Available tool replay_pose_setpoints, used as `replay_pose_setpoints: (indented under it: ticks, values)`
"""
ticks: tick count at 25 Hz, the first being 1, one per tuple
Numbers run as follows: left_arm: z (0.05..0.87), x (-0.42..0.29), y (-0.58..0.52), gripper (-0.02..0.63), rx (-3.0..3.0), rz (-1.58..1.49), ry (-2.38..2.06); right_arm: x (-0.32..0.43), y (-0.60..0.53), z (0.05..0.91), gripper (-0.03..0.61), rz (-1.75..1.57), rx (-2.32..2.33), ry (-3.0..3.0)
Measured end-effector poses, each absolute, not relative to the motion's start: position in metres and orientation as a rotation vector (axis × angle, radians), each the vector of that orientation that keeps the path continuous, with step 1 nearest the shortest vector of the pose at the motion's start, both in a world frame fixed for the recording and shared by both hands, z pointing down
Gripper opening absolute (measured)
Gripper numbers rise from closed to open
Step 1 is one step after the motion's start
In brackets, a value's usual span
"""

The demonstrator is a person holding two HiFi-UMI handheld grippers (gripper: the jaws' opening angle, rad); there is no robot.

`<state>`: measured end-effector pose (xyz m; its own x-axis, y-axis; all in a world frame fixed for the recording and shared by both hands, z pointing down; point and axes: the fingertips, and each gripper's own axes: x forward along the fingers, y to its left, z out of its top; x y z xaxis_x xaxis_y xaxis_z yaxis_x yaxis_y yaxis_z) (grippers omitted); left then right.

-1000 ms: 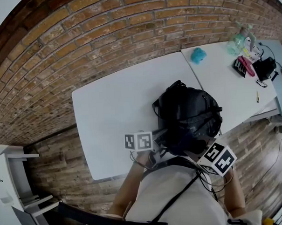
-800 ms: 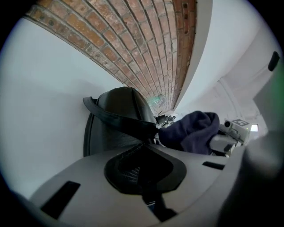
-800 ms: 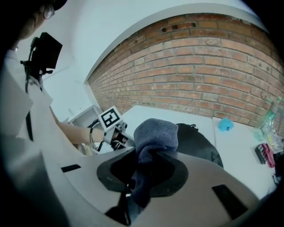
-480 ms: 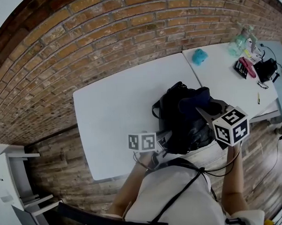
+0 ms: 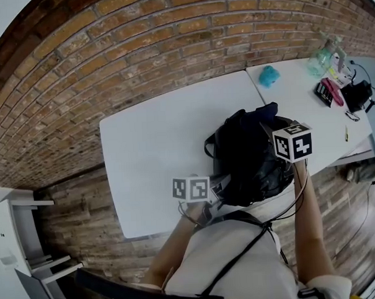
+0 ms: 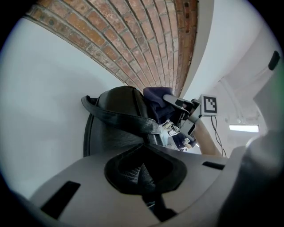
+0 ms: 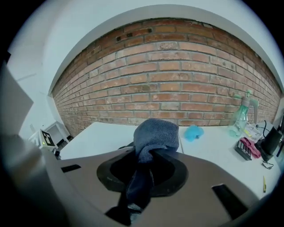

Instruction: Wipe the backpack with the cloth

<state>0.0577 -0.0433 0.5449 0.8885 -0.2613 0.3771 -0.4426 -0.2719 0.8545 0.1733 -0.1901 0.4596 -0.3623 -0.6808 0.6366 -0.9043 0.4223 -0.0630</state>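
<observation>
White table point(image 5: 144, 147) by brick wall point(image 5: 139, 49): black backpack point(image 5: 247, 165) sits at its front edge, near the right corner. Left gripper point(image 5: 219, 184) clamped on backpack's near side; right gripper point(image 5: 270, 122) pinches dark blue cloth point(image 7: 155, 133) at backpack's far side.

The right gripper point(image 5: 270, 126) has travelled across the backpack point(image 5: 241, 162), from its near edge by the person to its far side. The dark blue cloth point(image 5: 266, 112), pinched between the fingers, has gone with it. A second ago it did not show in the head view. Half a second ago it was over mid-pack. Now it bulges just ahead of the fingertips at the pack's far rim.
</observation>
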Motion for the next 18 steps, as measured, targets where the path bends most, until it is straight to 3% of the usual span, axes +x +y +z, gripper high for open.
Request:
replay_pose_setpoints:
  ticks: [18]
  values:
    - [0.546, 0.059, -0.045, 0.003, 1.864, 0.189, -0.519, 0.184, -0.177, 0.515, 0.077, 0.678, 1.312, -2.001]
